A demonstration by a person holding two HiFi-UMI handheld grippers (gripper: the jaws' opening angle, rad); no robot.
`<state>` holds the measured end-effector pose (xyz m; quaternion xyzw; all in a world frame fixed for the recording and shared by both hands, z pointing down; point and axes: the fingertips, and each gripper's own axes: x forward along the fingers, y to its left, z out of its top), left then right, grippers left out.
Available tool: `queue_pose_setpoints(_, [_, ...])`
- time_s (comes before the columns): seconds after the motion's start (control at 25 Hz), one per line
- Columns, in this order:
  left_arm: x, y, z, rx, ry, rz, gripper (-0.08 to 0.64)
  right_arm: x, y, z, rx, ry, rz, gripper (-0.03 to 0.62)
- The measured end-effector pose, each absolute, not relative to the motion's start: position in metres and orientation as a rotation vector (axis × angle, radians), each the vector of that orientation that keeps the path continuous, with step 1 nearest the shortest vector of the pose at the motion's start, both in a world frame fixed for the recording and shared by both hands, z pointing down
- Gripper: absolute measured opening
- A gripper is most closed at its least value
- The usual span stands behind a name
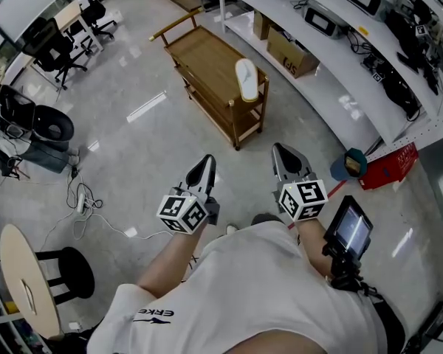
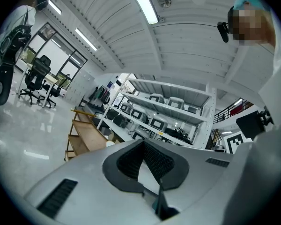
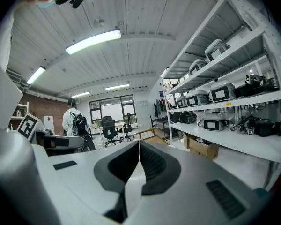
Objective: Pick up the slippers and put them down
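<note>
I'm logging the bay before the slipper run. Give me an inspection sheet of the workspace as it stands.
Surface: wooden cart on a grey floor.
Job's things: one white slipper lying at the cart top's end; no second one seen.
Clutter: cardboard box beneath the shelving; red crate on the floor.
Grippers: left tool and right tool both shut, empty, short of the cart.
Cables: white power strip with its lead on the floor.
Surroundings: white shelving with devices; office chairs.
</note>
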<state>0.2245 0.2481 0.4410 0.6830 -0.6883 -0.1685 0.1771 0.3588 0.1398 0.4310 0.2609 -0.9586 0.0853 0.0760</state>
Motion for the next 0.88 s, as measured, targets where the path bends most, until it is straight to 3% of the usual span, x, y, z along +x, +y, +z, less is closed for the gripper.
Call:
queue_pose_setpoints(0.44, [0.18,0.229,0.45,1.889,-1.964,-0.505,0.003,0.319,0.105,0.444,0.791,-2.848,0.297,0.006])
queue_pose_setpoints(0.88, [0.139,0.13,0.456,1.871,-1.971,-0.459,0.003,0.277,0.004,0.462,0.766,-2.83,0.354,0.006])
